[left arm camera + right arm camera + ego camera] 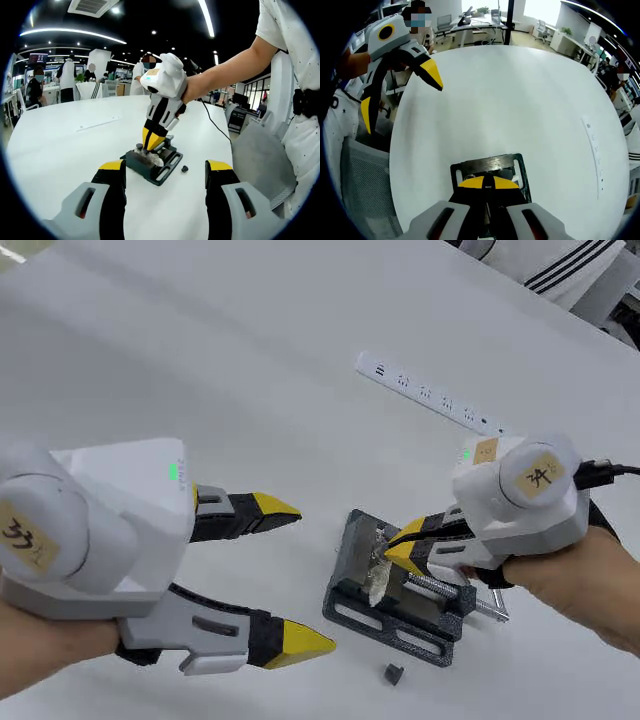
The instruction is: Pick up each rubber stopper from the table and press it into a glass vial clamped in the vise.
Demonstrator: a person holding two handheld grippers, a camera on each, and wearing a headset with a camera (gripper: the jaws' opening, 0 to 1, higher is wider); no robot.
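Rubber, small and light, the stopper [393,674] lies on the bench [200,390] just before the vise [345,565]; it should squash slightly, so I would pinch its sides. Glass vials [378,580] in the vise look fragile. My left fingers [300,642] gape wide, empty, left of the vise. My right fingers [400,555] are closed over the vials; whether they pinch a stopper I cannot tell.

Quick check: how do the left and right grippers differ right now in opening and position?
The left gripper has its fingers spread wide apart, while the right gripper has its fingers closed together. The left gripper is held over the table, apart from the vise; the right gripper's tips point down into the vise. The left gripper holds nothing; whether the right gripper pinches anything cannot be told. Both have yellow-tipped black fingers on white bodies.
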